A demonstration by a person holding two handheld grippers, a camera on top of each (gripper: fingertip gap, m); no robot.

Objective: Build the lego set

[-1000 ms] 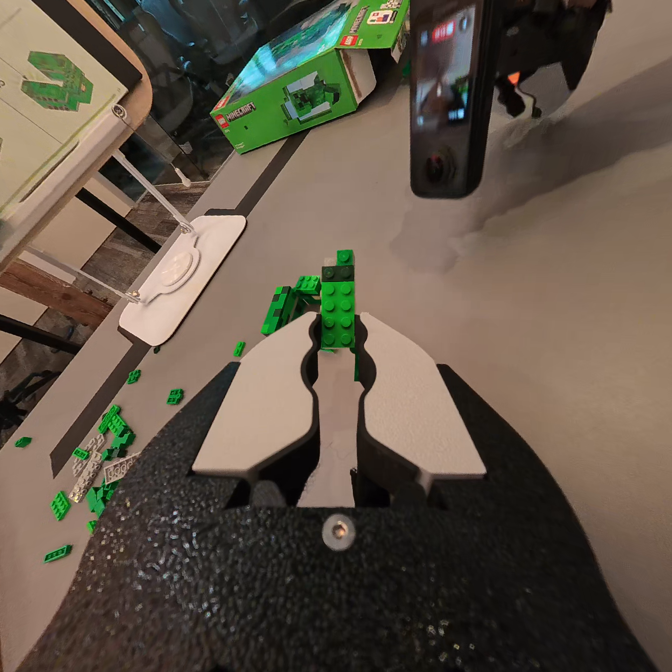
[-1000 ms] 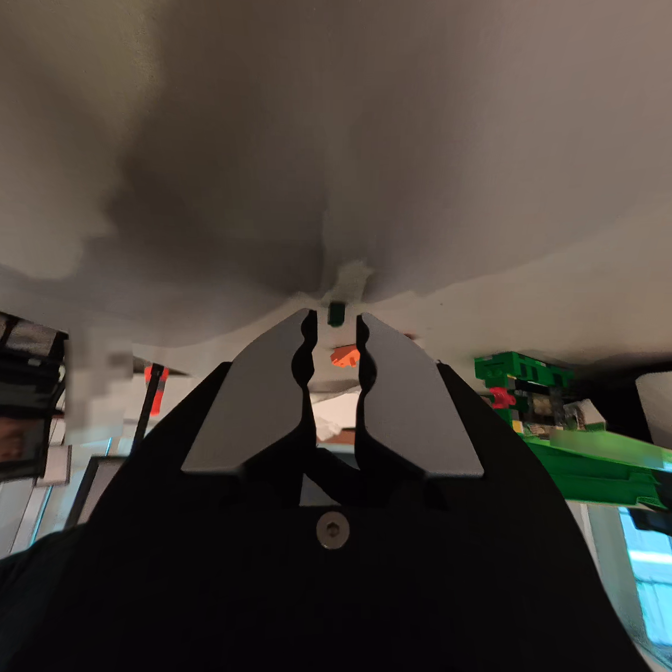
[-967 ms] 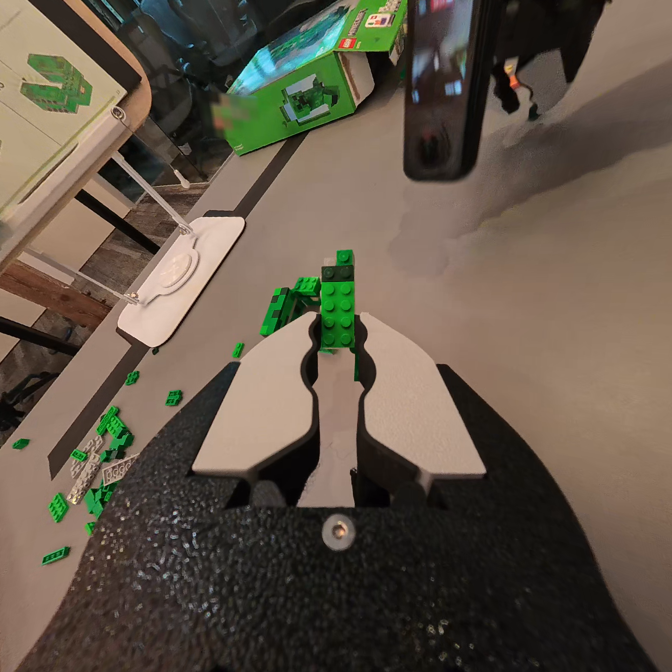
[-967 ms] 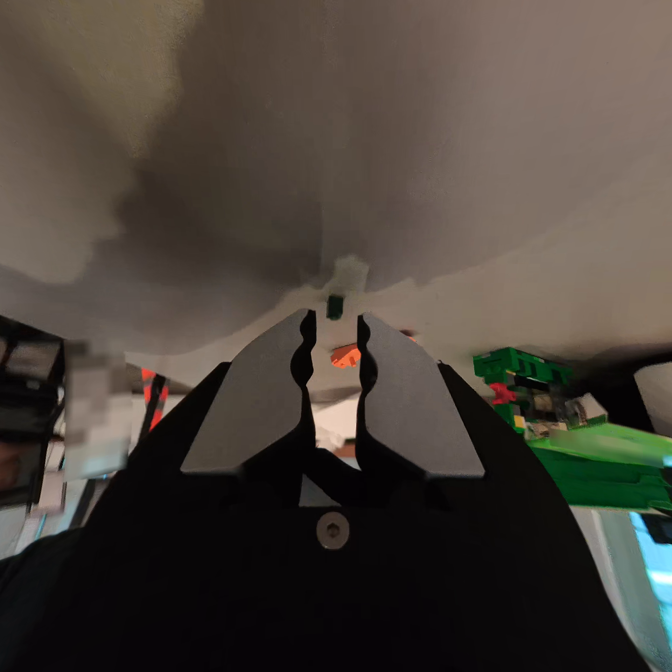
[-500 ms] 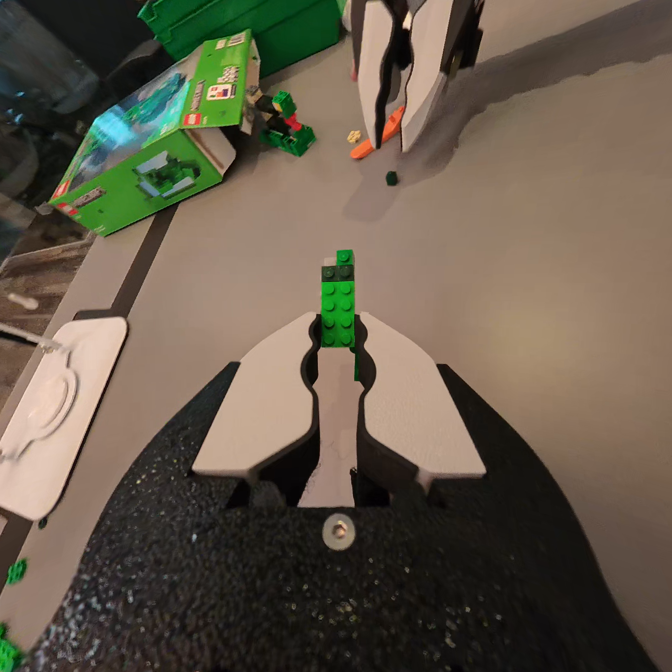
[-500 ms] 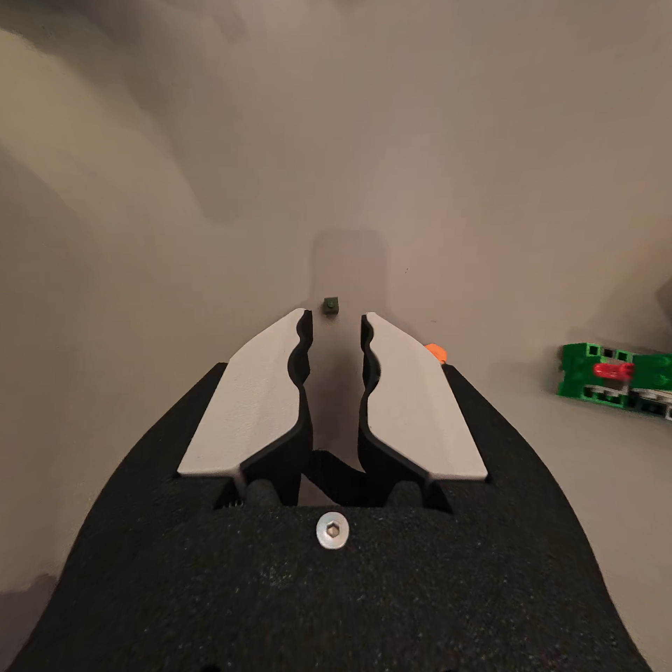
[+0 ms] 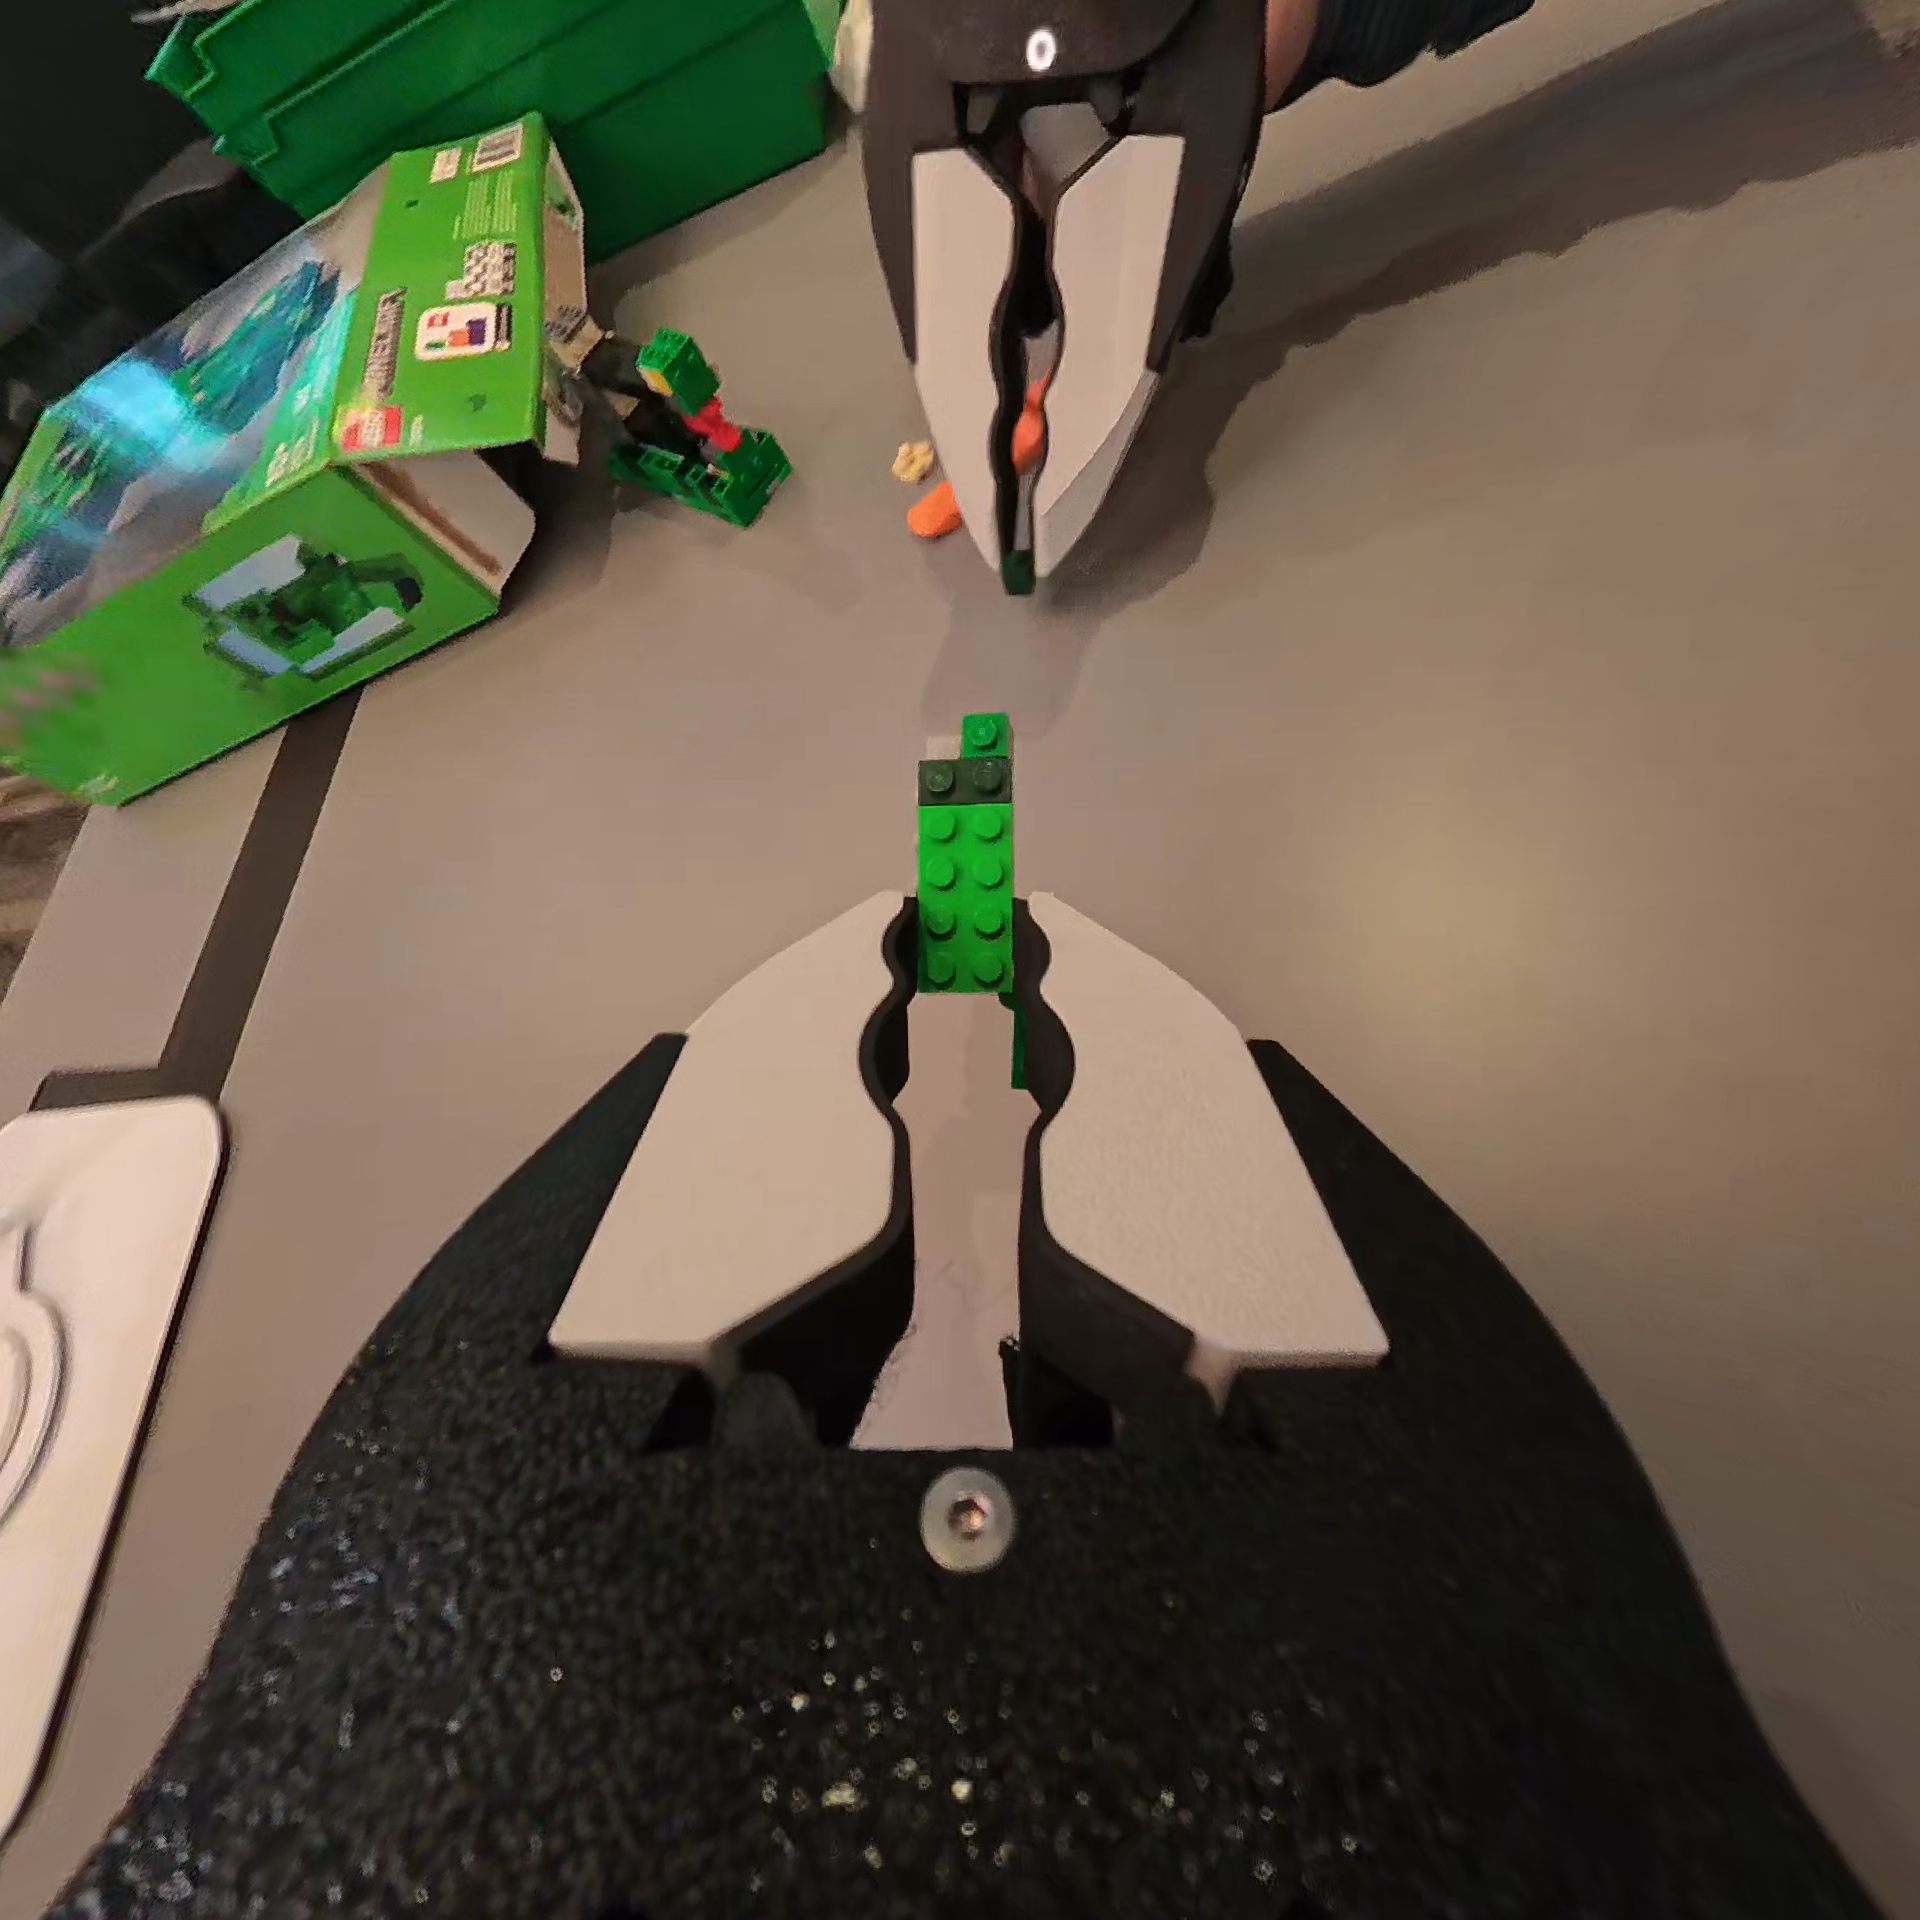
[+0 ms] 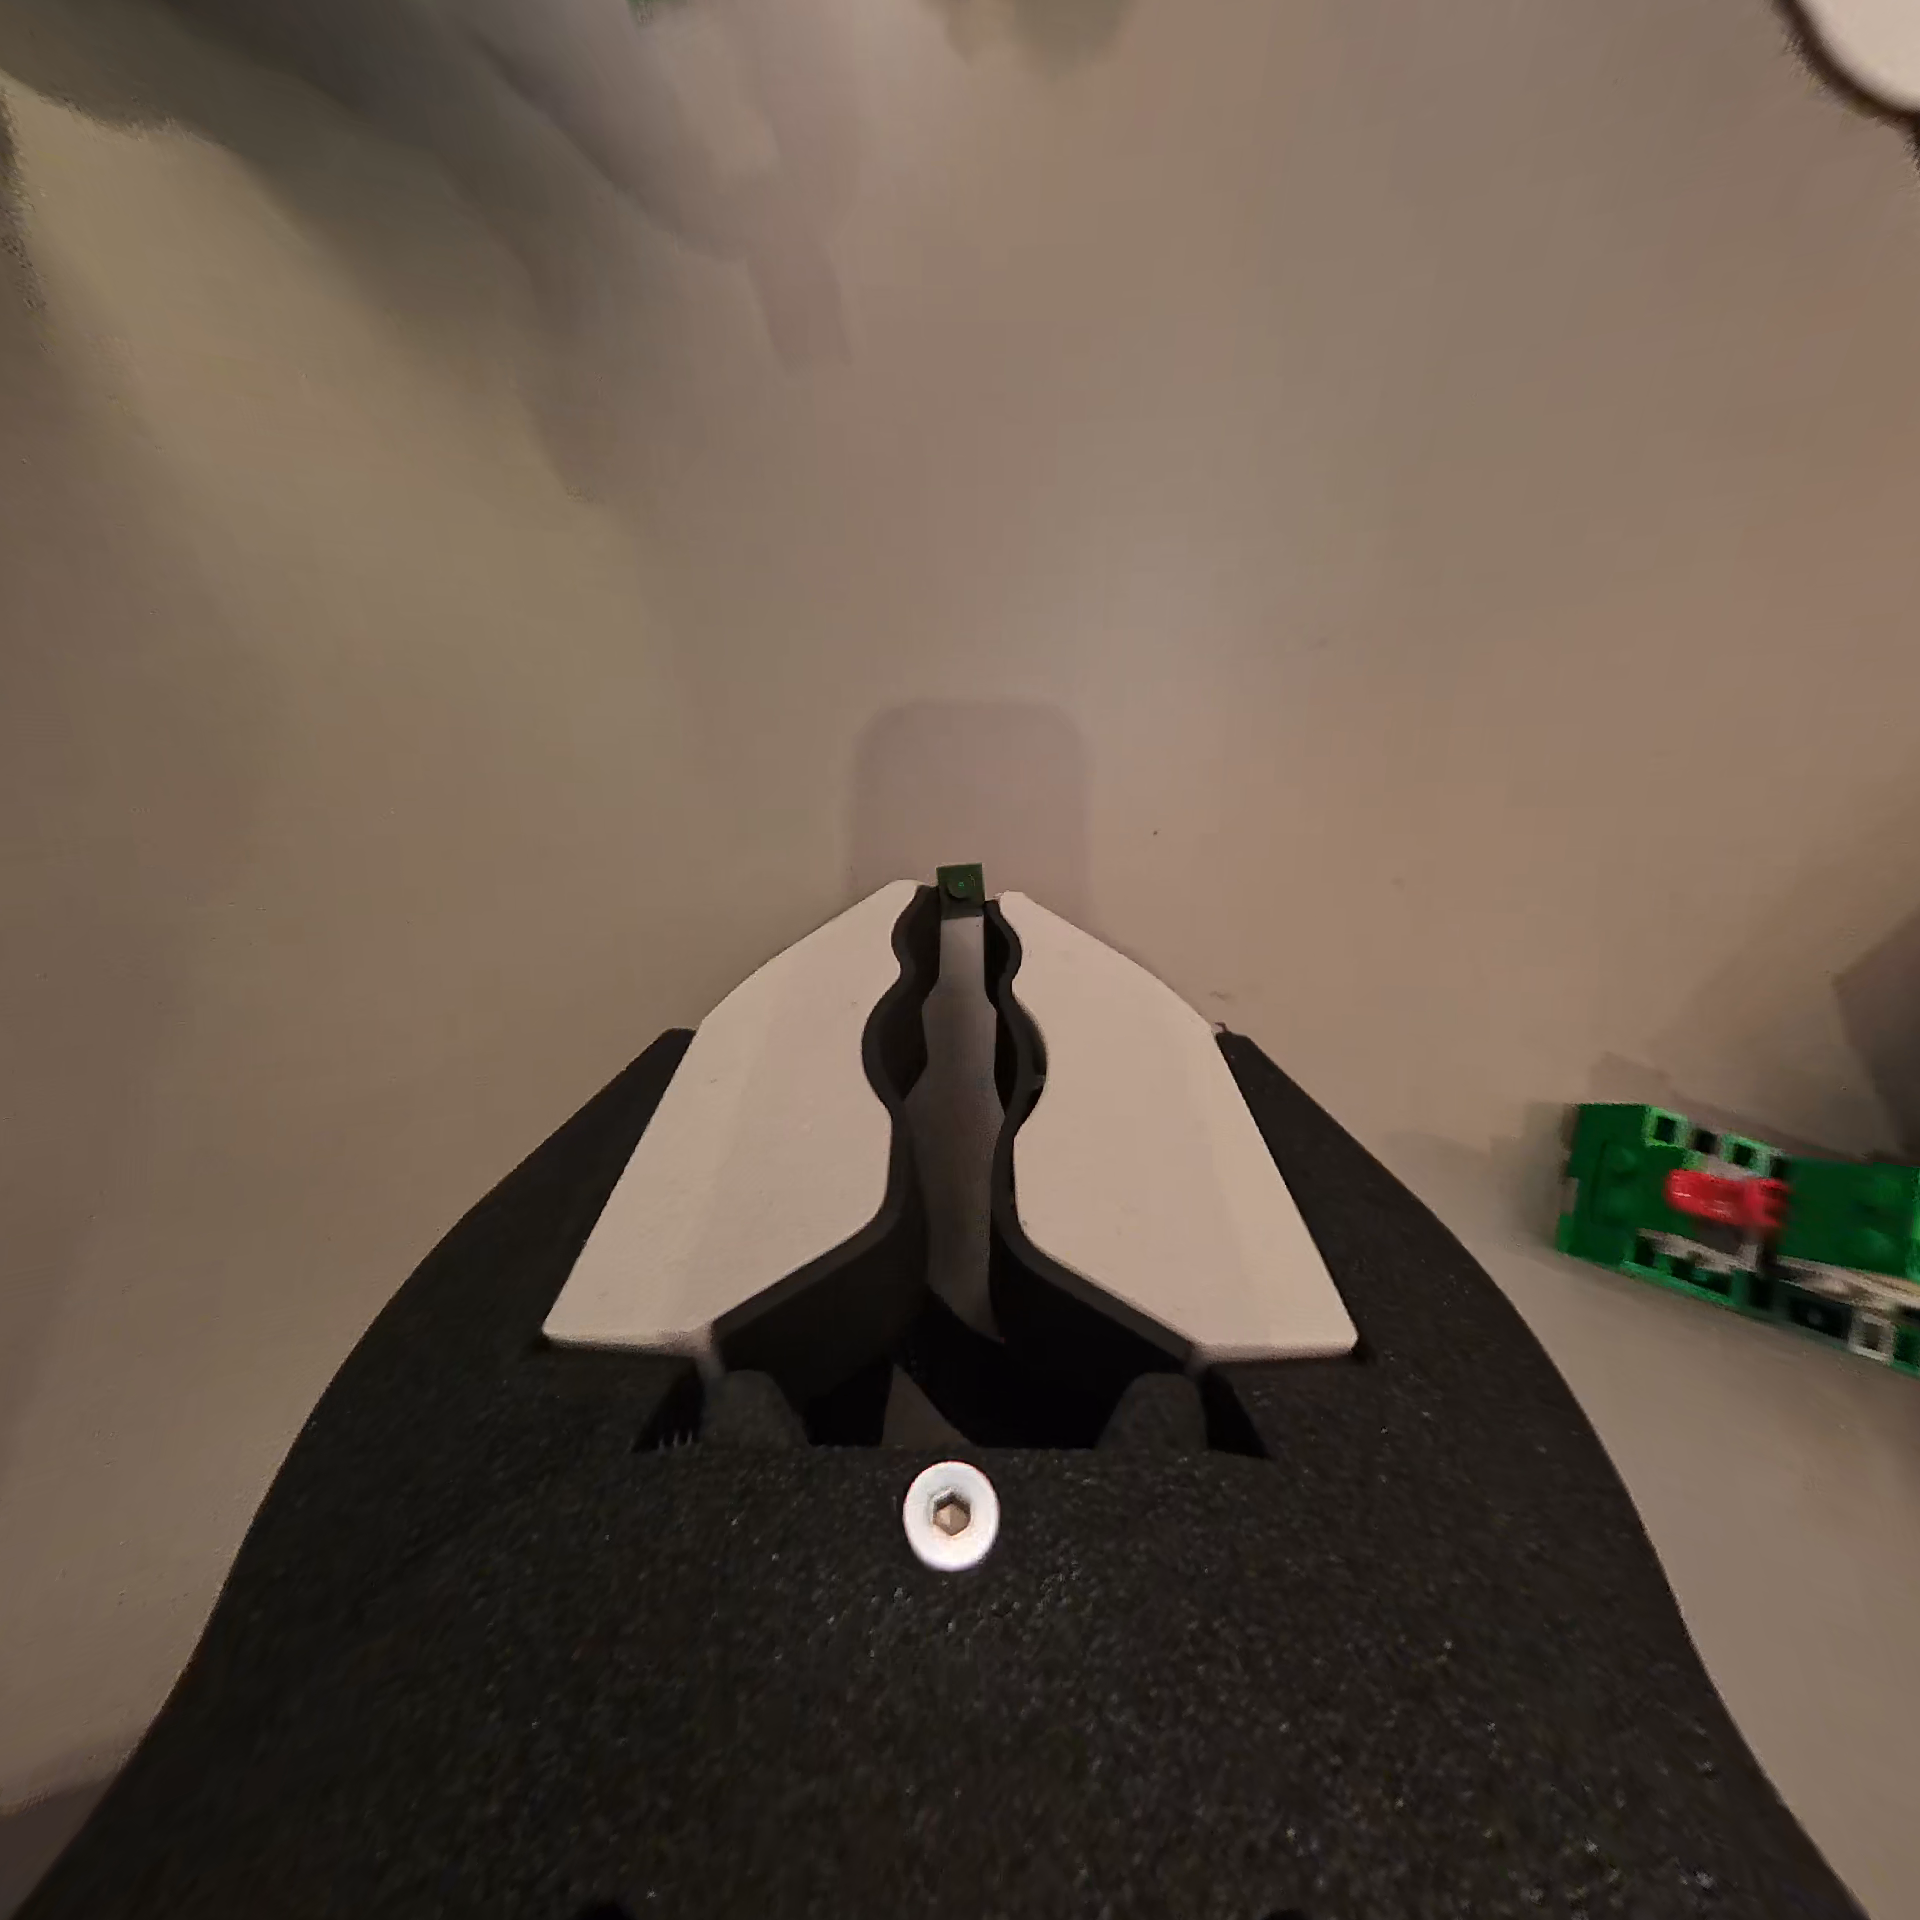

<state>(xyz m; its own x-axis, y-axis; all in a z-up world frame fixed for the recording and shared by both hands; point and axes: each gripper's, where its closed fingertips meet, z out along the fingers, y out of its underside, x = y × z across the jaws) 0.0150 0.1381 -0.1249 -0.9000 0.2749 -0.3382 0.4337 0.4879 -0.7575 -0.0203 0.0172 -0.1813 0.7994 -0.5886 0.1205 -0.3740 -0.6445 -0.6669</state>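
My left gripper [image 7: 968, 920] is shut on a green lego assembly [image 7: 966, 883]: a bright green studded plate with dark green pieces [image 7: 964, 779] and a small green piece at its far end. It is held above the grey table. My right gripper [image 8: 958, 902] is shut on a tiny dark green brick [image 8: 957, 887] at its fingertips, down at the table. In the left wrist view the right gripper [image 7: 1016, 566] points down at the table ahead of the assembly, with the small dark brick [image 7: 1018, 571] at its tips.
A green lego box [image 7: 281, 457] lies at the left, with green bins [image 7: 499, 114] behind it. A small green and red lego build [image 7: 696, 436] [image 8: 1745, 1216] stands near the box. An orange piece [image 7: 935, 514] and a tan piece [image 7: 912, 460] lie by the right gripper. A white stand base [image 7: 94, 1299] sits at the left edge. Across from one pair of fingers to the other is roughly 15 centimeters.
The right gripper has come down and closed on the small dark green brick that lay loose on the table. The left gripper has swung toward the box, still holding the assembly.
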